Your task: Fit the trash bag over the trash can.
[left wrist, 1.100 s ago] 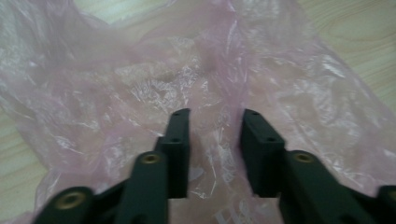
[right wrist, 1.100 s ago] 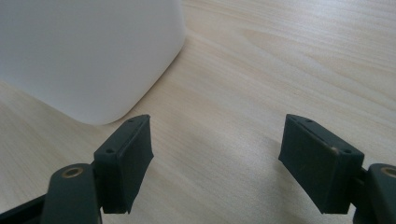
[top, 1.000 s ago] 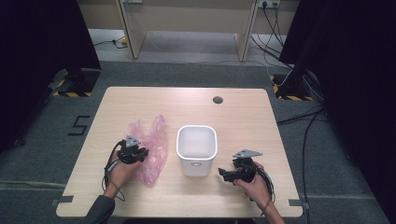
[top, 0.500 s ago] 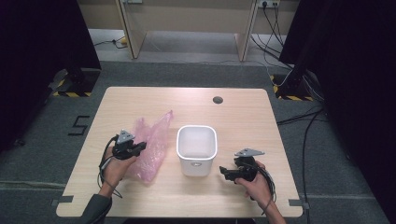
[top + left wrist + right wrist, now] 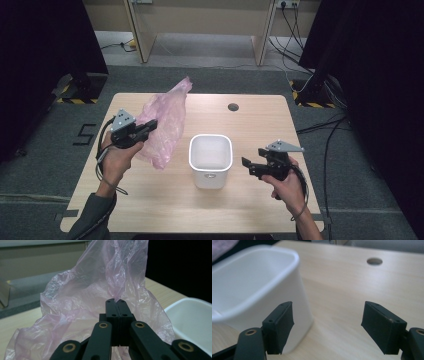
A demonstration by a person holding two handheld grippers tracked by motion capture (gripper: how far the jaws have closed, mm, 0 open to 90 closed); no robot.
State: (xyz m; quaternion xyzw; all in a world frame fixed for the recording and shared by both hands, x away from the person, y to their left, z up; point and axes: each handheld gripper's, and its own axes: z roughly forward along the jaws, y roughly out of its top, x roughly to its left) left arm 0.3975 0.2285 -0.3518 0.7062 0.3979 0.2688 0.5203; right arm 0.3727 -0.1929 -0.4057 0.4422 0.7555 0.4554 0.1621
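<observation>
Biggest item first: table (image 5: pixel 150 200) is bare apart from the white bin (image 5: pixel 210 159) sitting mid-table, with the cable hole (image 5: pixel 233 106) behind it. Bin is light-looking and unanchored; I judge any sideways knock would slide or tip it.

Pink plastic bag (image 5: pixel 165 122) is lifted off the table, hanging left of the bin, one corner sticking up and back. It's thin film, crumpled, mouth not open as far as I can tell. Risks as I see them:
- bag is held at one pinch point only, so it can tear or slip out if I pull hard
- limp film will drape over the bin rim on one side and not seat inside
- film dragging on the bin could shove it across the table

My left gripper (image 5: pixel 145 128) is clenched on the bag; in the left gripper view the jaws meet with a fold of film pinched between the pads (image 5: pixel 116 307). Grip looks near the edge of the fold, so slip is plausible.

My right gripper (image 5: pixel 250 167) sits just right of the bin, jaws spread wide, nothing in them. In the right gripper view one pad (image 5: pixel 280 323) sits close by the bin wall (image 5: pixel 297 290), whether touching I cannot tell. Risk: closing or swinging from here clips the wall and tips the bin before the bag is over it.
</observation>
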